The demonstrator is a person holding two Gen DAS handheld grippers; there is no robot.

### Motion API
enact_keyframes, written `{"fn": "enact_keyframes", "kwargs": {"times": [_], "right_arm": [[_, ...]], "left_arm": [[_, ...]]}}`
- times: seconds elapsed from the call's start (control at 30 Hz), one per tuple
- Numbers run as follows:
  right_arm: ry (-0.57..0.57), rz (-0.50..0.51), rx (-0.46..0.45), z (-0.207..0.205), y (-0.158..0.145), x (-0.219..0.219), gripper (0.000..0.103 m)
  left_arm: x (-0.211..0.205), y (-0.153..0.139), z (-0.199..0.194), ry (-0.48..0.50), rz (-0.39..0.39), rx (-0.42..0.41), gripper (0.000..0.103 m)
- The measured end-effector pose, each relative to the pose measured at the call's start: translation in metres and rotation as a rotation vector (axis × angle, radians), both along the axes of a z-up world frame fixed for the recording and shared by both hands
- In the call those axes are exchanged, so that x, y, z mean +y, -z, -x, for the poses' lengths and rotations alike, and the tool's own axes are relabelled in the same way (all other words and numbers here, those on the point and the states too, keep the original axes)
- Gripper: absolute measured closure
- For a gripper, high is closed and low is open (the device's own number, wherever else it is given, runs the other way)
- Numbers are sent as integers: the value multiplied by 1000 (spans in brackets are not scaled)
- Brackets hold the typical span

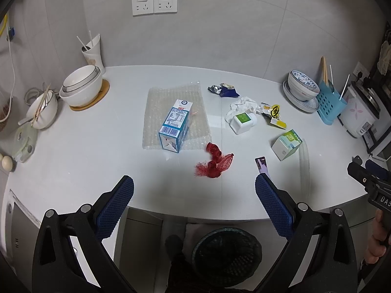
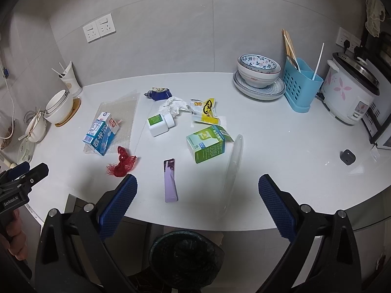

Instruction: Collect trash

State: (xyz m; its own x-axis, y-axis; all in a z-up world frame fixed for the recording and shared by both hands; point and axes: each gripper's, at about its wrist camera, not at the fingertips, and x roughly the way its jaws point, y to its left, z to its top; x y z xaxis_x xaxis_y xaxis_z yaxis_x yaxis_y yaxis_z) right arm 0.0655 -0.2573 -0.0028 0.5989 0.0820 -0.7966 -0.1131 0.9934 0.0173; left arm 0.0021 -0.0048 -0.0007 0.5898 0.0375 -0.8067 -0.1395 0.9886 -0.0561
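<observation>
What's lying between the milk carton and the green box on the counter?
The red net and purple wrapper lie between the milk carton and green box, in the right wrist view.

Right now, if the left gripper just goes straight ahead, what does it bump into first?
Probably the red mesh netting, which lies on the counter just ahead between the open fingers of the left gripper. The milk carton sits further on. Depth is uncertain.

Both the left gripper (image 1: 194, 186) and right gripper (image 2: 198, 185) have black frames, silver screws and blue cross-hatched pads (image 2: 119, 206); one body reads "GenRobotAI".
</observation>
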Motion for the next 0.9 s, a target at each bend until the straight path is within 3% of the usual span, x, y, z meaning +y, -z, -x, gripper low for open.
{"fn": "enact_keyframes", "kwargs": {"times": [0.9], "right_arm": [[-6, 2, -7, 5, -1, 5, 8]], "left_arm": [[-2, -1, 0, 4, 17, 7, 6]]}}
